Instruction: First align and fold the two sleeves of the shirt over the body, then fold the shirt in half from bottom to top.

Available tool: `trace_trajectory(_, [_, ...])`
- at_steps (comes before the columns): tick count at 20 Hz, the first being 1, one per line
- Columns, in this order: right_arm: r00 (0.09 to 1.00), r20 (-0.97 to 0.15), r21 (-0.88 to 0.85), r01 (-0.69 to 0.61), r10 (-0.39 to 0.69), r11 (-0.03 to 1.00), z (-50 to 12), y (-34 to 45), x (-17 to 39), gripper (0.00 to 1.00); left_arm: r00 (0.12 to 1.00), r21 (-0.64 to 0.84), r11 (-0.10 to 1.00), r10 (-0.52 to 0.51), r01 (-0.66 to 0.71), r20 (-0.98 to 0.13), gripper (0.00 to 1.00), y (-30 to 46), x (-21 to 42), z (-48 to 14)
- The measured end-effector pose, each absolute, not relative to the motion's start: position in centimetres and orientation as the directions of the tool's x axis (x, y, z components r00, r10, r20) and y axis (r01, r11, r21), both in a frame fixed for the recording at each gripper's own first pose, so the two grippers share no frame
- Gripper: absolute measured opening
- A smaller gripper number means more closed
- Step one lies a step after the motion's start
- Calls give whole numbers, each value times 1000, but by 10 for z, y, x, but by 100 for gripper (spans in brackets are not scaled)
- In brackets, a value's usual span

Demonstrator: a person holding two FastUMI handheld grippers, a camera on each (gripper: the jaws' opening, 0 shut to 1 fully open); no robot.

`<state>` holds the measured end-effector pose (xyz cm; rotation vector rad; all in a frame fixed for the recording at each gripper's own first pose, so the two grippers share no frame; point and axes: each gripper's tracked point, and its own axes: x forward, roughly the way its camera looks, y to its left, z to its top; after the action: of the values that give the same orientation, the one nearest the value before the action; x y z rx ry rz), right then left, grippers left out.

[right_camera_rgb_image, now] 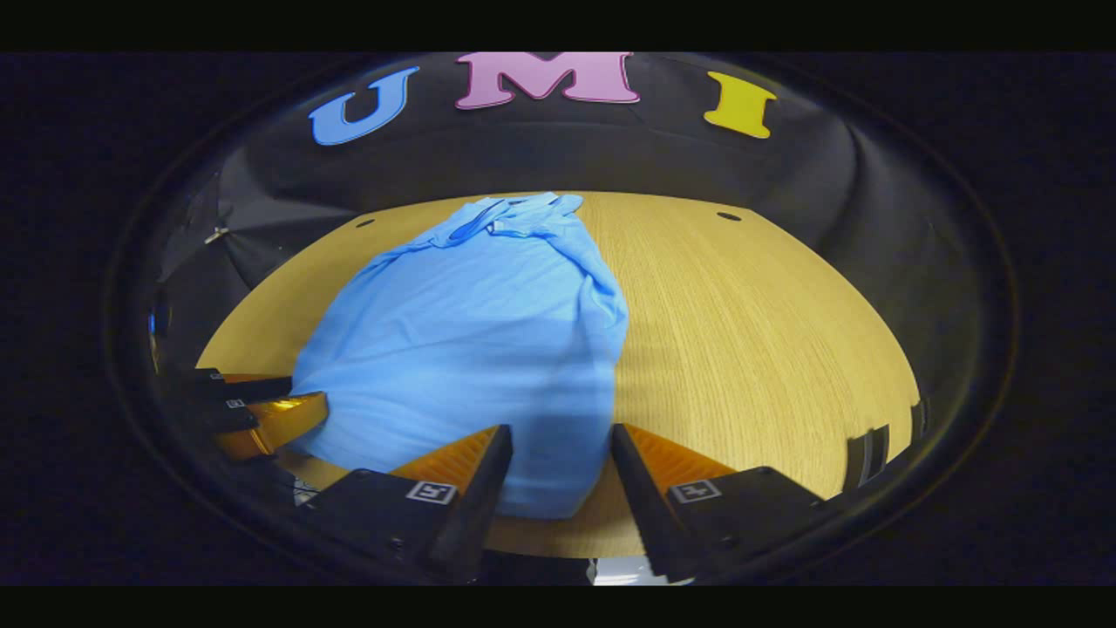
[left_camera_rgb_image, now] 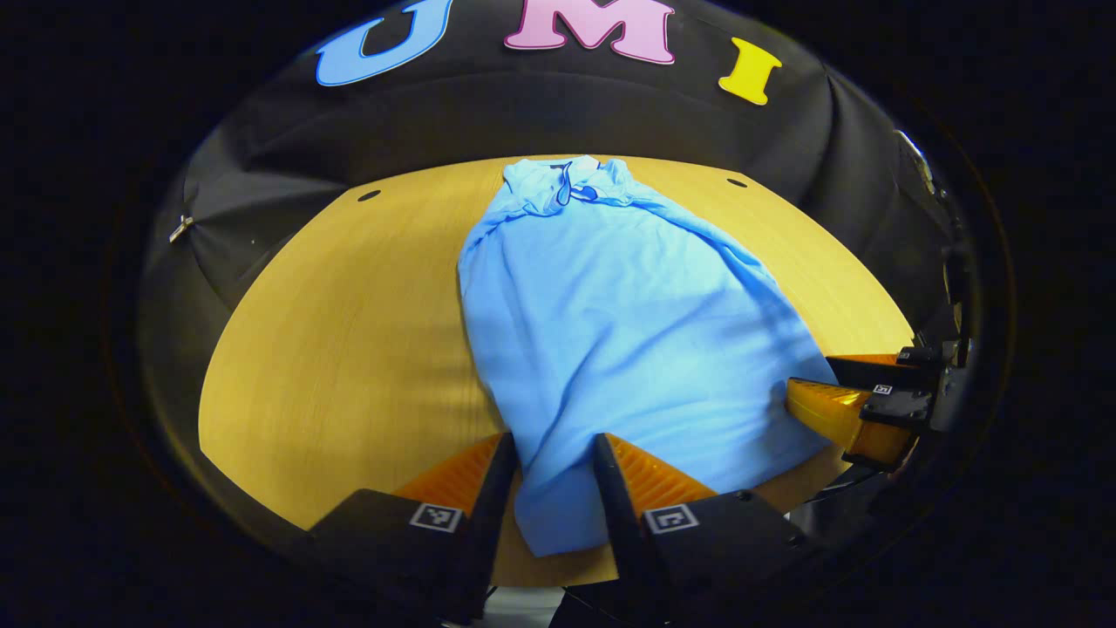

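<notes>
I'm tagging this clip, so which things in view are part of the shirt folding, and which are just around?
Part of the job:
shirt, sleeves already folded in
left gripper, open at the hem's left corner
right gripper, open at the hem's right corner

Just around:
table
booth wall

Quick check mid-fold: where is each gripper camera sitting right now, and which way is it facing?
Left gripper view: rides the left gripper at the shirt's near hem, facing the collar; right gripper at right.
Right gripper view: rides the right gripper at the hem's other corner; left gripper at left.
Shared: shirt, table, both grippers.
</notes>
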<state>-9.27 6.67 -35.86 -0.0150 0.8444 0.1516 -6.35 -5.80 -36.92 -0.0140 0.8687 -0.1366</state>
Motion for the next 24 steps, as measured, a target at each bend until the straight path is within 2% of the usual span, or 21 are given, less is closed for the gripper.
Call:
trace_trajectory(1, [649, -750, 54, -139, 132, 989, -360, 68, -92, 46, 636, -77, 991, -131, 112, -760, 48, -61, -61, -369])
trace_trajectory(2, [643, -753, 68, -137, 142, 988, -360, 71, -91, 43, 633, -86, 990, -137, 111, -762, 34, -64, -60, -368])
trace_trajectory(3, [638, -756, 78, -130, 144, 988, -360, 71, -90, 19, 628, -97, 989, -146, 112, -765, 21, -66, -60, -368])
trace_trajectory(5, [619, -764, 101, -168, 185, 981, -361, 78, -89, 11, 625, -124, 986, -167, 113, -763, 10, -70, -57, -366])
trace_trajectory(6, [609, -766, 104, -196, 205, 975, -359, 79, -89, 2, 623, -135, 984, -179, 117, -761, 8, -70, -55, -365])
trace_trajectory(9, [581, -778, 129, -225, 240, 966, -361, 79, -87, 7, 602, -140, 980, -198, 142, -773, 7, -70, -57, -365])
trace_trajectory(11, [564, -788, 120, -250, 245, 961, -362, 80, -87, 1, 594, -134, 981, -192, 141, -781, 7, -70, -55, -365])
trace_trajectory(12, [554, -795, 117, -260, 247, 959, -362, 80, -87, 7, 590, -131, 981, -189, 140, -785, 7, -70, -55, -365])
trace_trajectory(14, [530, -807, 124, -278, 260, 952, -362, 80, -87, 2, 577, -140, 983, -184, 120, -796, 7, -69, -54, -364])
trace_trajectory(16, [499, -822, 144, -284, 274, 948, -360, 79, -85, 1, 560, -169, 983, -182, 75, -808, 6, -68, -54, -359])
trace_trajectory(17, [495, -822, 156, -280, 282, 947, -356, 78, -81, 4, 557, -186, 981, -185, 55, -809, 6, -68, -52, -352])
trace_trajectory(18, [497, -818, 166, -277, 289, 946, -349, 78, -76, 7, 558, -199, 979, -188, 42, -808, 6, -67, -49, -344])
trace_trajectory(24, [558, -758, 191, -306, 339, 933, -283, 83, -15, 7, 624, -212, 977, -177, 19, -761, 6, -63, 1, -274])
